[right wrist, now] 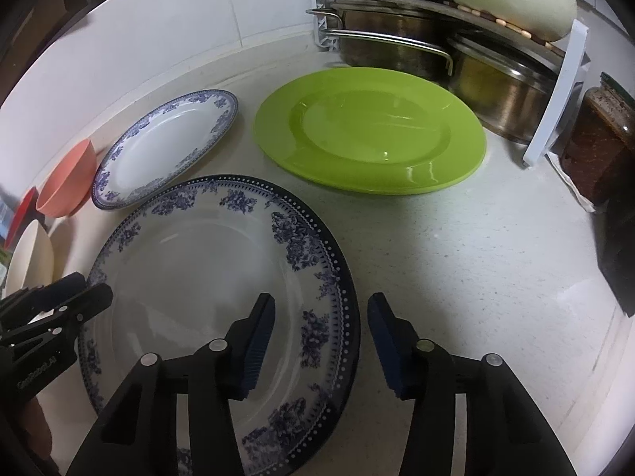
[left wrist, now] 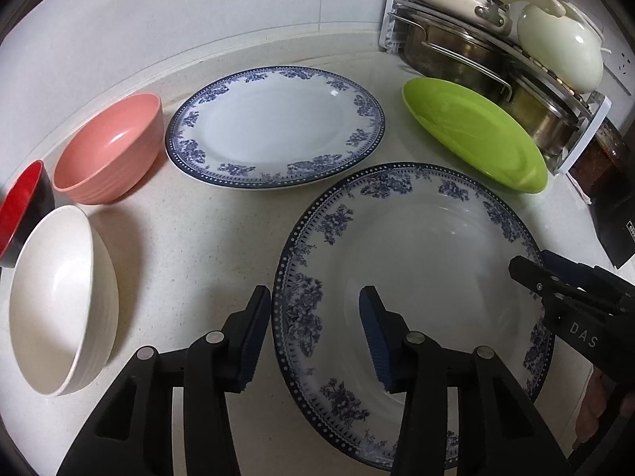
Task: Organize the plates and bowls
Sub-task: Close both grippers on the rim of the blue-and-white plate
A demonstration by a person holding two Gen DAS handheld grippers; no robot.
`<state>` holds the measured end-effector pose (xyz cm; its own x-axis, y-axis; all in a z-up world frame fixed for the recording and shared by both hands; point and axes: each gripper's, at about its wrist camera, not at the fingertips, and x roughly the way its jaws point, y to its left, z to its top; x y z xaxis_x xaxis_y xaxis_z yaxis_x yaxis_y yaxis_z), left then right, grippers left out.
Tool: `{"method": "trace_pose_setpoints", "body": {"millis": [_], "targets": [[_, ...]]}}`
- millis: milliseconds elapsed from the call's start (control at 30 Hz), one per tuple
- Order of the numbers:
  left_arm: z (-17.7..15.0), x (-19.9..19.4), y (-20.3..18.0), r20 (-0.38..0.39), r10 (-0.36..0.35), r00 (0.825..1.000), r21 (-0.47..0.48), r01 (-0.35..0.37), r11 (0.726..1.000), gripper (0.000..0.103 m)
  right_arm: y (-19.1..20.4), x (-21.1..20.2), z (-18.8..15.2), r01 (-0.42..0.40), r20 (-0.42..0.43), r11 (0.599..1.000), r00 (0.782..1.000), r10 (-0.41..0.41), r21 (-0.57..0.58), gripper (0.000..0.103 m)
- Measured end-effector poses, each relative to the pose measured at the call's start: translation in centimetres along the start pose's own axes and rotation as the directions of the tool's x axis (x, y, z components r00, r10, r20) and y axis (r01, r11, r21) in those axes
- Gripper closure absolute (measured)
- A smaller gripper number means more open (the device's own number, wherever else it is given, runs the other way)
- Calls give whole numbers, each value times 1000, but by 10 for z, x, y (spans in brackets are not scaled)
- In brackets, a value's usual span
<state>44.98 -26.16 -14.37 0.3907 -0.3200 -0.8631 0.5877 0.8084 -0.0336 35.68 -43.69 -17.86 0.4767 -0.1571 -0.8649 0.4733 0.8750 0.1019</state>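
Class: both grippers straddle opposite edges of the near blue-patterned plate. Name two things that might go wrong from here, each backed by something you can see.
1. The left gripper and right gripper each straddle the near plate's thin rim with fingers not yet pressing it; closing on so little edge, the glossy plate might slip or tilt.

2. The far blue plate and green plate lie close behind; an uneven lift or slide could knock them.

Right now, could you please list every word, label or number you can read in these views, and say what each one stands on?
"DAS": white letters on the body of the right gripper, left wrist view.
White lettering on the body of the left gripper, right wrist view: too blurred to read.
White label on a black object at the counter's right edge: too small to read.
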Motion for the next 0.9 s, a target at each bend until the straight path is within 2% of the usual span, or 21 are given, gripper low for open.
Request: {"method": "trace_pose_setpoints", "body": {"millis": [200,400,600,900], "targets": [[1,4,2,-12,5,1000,-2,-5,1000,64,1,4,0,15,-7,1000,1000,-15,-16,65],[0,6,5,-7,14,1000,-10,-15,1000,70,3,3,1,24,-8,999,1000,-24,-32,66],[-4,2,8,-14,-3,1000,-42,3,999,70,5,-1,1,39,10,998,999,-38,-43,66],[-16,-32,16,25,1,1000,-76,1,997,70,12,-22,-4,34,31,998,999,-32,-57,66]]}}
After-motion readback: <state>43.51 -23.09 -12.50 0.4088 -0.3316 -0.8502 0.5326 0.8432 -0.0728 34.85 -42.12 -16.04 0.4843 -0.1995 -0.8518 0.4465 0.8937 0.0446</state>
